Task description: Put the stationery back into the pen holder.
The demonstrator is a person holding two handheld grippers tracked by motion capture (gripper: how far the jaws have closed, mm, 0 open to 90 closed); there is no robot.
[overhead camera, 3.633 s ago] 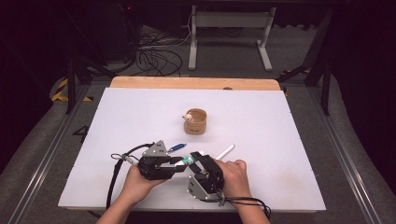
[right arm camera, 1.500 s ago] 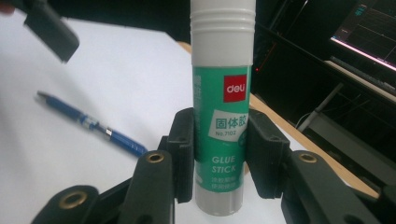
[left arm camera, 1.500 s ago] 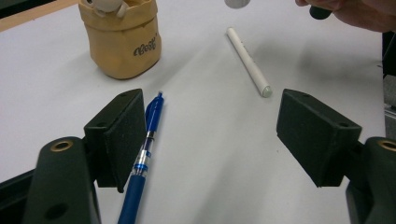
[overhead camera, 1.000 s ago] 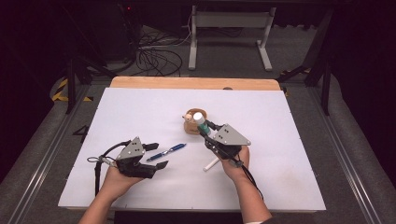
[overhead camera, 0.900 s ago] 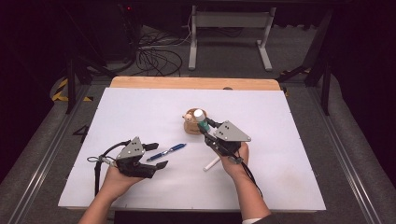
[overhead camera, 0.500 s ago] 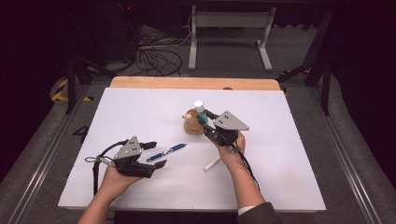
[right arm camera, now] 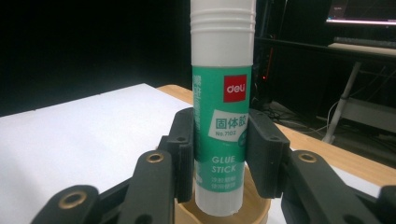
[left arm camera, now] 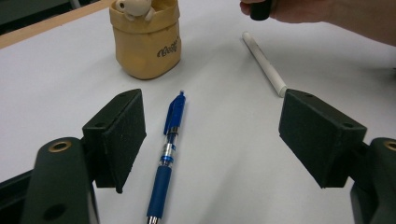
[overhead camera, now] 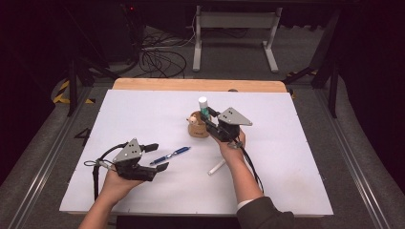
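Observation:
A green-and-white glue stick stands upright in my right gripper, whose jaws are shut on its label. Its lower end hangs just over the mouth of a tan pen cup with a small figure on its rim. Near the table's front left, my left gripper rests open. A blue pen lies on the table between its jaws, closer to the left one, untouched.
A white stick-shaped marker lies on the white table top beside the right forearm. A wooden strip runs along the far edge. Cables and a metal stand are on the floor behind.
My right gripper has carried the glue stick away from the person, from beside the cup to over its mouth. The left gripper and blue pen have stayed put.

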